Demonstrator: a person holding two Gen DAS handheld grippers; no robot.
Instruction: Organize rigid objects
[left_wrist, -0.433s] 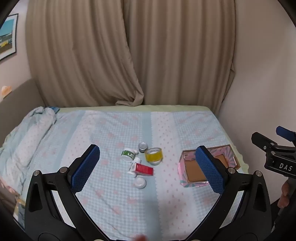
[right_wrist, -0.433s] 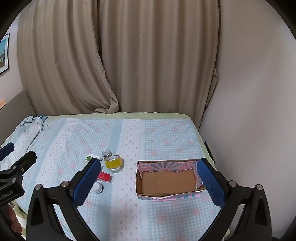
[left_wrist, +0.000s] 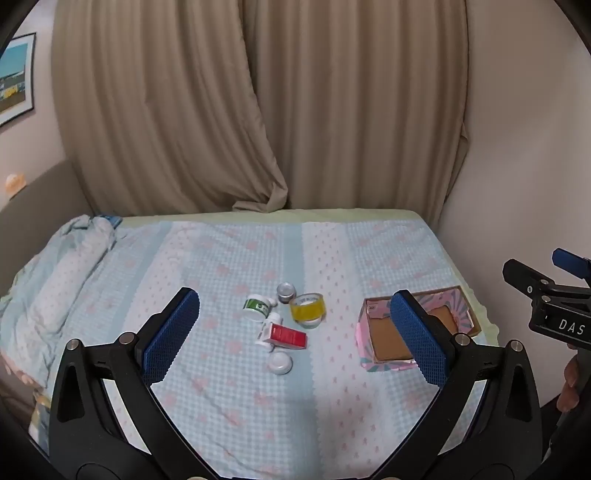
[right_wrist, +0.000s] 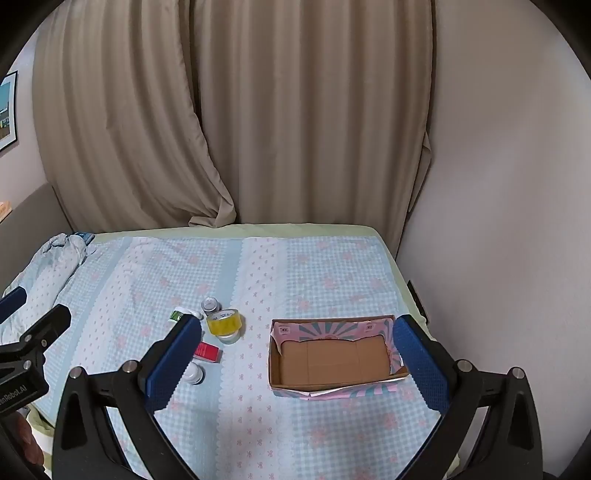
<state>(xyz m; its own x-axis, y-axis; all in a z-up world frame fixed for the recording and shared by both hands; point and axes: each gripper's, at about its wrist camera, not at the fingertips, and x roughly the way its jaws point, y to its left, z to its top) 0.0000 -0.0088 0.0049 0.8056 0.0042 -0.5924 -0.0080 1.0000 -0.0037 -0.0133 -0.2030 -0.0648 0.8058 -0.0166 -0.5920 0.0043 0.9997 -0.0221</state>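
A cluster of small objects lies mid-bed: a yellow tape roll (left_wrist: 307, 309) (right_wrist: 224, 322), a red box (left_wrist: 288, 336) (right_wrist: 207, 351), a green-labelled white jar (left_wrist: 256, 307), a small silver tin (left_wrist: 286, 292) (right_wrist: 210, 304), a white bottle (left_wrist: 269, 328) and a white round lid (left_wrist: 280, 363) (right_wrist: 194, 373). An empty pink cardboard box (left_wrist: 380, 332) (right_wrist: 332, 358) sits to their right. My left gripper (left_wrist: 295, 336) is open and empty, held above the near side of the cluster. My right gripper (right_wrist: 295, 358) is open and empty, near the box.
The bed has a blue checked cover (left_wrist: 229, 266). A crumpled blanket (left_wrist: 55, 280) lies at the left. Beige curtains (left_wrist: 258, 110) hang behind, with a wall (right_wrist: 498, 184) at the right. The right gripper's body shows in the left view (left_wrist: 554, 306).
Both views have shifted slightly; the objects and box sit marginally lower in frame. Nothing was grasped or moved.
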